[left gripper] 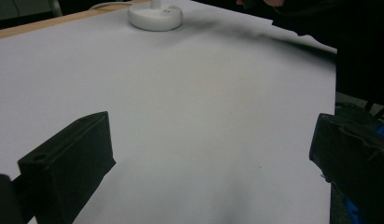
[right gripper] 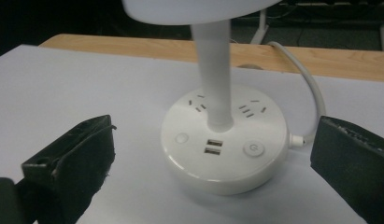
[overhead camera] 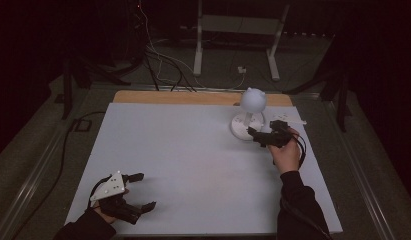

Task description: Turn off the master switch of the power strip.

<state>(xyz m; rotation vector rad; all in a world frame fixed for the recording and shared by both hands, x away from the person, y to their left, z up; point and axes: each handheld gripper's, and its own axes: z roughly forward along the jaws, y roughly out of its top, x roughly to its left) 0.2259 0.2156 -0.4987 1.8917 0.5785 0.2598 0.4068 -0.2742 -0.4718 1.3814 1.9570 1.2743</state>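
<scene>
Right gripper wide, holding nothing — seemingly just short of the lamp base; left gripper wide.

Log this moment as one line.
lamp: upright, untouched | right gripper: open at base | left gripper: open, idle

Obstacle: white round-based desk lamp, far right of white worktop; broad passage across centre and left.
</scene>
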